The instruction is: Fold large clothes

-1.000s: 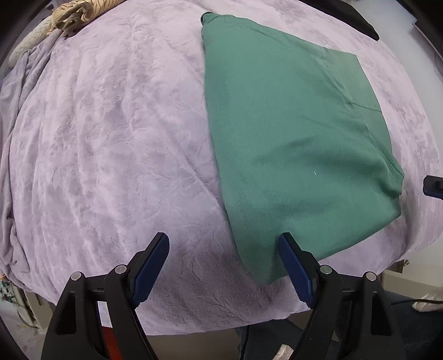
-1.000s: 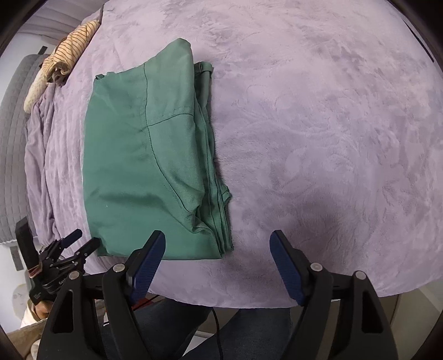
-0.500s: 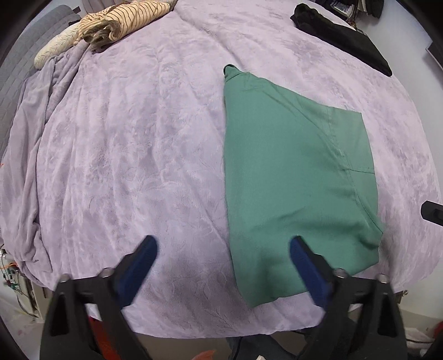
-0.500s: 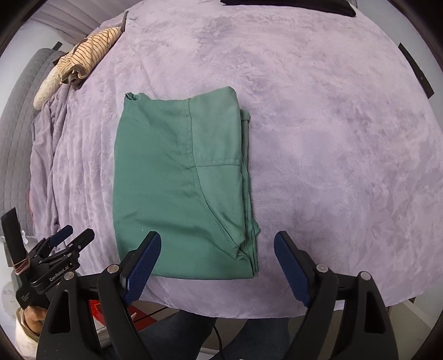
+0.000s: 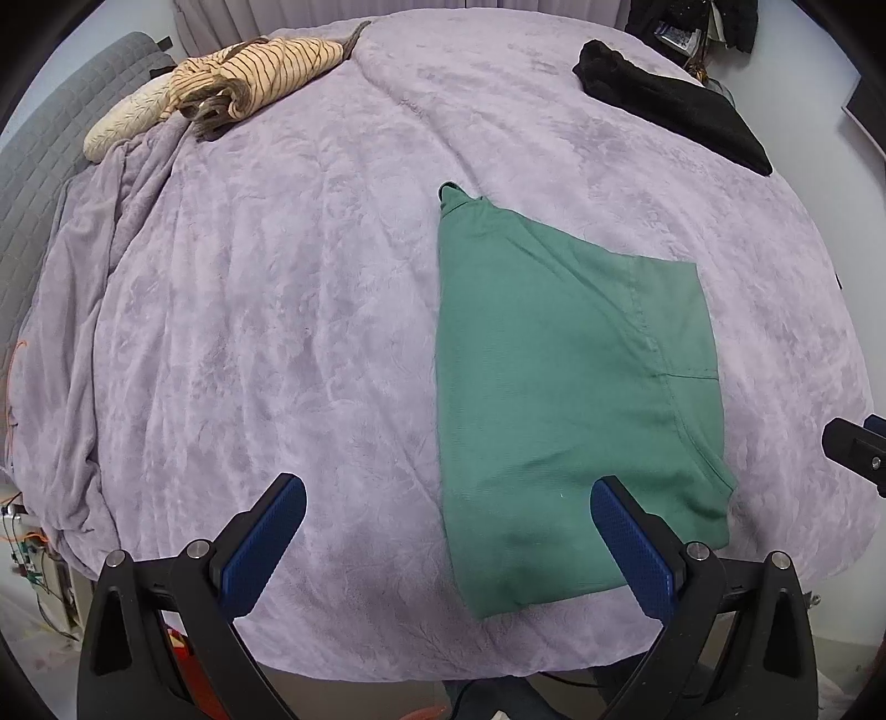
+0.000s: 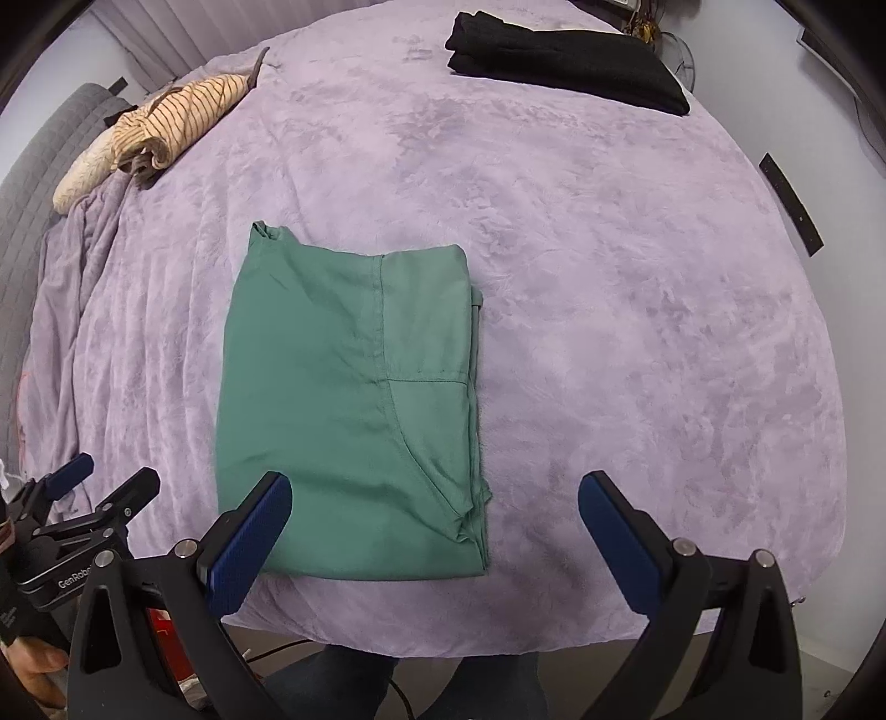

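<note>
My left gripper (image 5: 448,518) and right gripper (image 6: 434,512) look alike: black angular plastic frames, silver screws at the joints, blue textured pads (image 6: 252,545). White lettering marks the left one's side. My trousers (image 6: 354,684) are dark.

From my left wrist view, the right gripper (image 5: 864,451) is cut off by the picture's right edge; only a black corner with a blue tip shows, so I cannot read its jaws there. In the right wrist view, the hand (image 6: 30,673) at the lower left corner is cropped to a few fingers. The green garment (image 6: 354,410) is folded, so I cannot see its lower layers, only their edges along its right side. The clutter (image 5: 686,33) beyond the bed is too small for me to name. The person's legs (image 6: 360,687) are mostly hidden under the bed's near edge.
</note>
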`<state>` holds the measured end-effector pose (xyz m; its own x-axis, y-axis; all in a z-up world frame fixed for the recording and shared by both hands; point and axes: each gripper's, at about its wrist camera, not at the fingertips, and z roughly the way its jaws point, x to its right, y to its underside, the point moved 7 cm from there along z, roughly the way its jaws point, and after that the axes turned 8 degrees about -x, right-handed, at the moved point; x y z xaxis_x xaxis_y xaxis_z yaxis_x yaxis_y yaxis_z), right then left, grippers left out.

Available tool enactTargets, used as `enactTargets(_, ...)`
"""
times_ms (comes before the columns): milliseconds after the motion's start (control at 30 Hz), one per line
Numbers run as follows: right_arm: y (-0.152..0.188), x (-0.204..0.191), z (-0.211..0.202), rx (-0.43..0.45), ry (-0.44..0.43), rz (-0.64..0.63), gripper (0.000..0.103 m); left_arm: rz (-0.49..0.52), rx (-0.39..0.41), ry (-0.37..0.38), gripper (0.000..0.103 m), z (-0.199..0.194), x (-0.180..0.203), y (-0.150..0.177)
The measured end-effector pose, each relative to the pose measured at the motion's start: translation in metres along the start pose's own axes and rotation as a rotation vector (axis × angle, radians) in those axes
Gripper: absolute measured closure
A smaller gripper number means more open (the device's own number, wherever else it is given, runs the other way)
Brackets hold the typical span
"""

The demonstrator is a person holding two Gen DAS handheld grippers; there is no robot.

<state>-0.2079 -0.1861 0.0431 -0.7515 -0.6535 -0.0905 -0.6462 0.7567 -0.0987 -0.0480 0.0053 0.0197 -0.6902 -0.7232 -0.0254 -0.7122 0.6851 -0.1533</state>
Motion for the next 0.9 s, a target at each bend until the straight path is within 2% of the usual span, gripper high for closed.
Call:
enactTargets(200, 0.0029, -0.0028, -0.0034, 0.004, 0.030, -0.019, 0.000, 0.006, 0.007, -0.032, 0.000, -0.0035, 0.0046, 0.0012)
enactTargets(900, 0.0026, -0.0068, -0.0054, 0.012, 0.054, -0.033, 0.000, -0.004, 0.013, -0.036, 0.000, -0.0073, 0.0051, 0.0025)
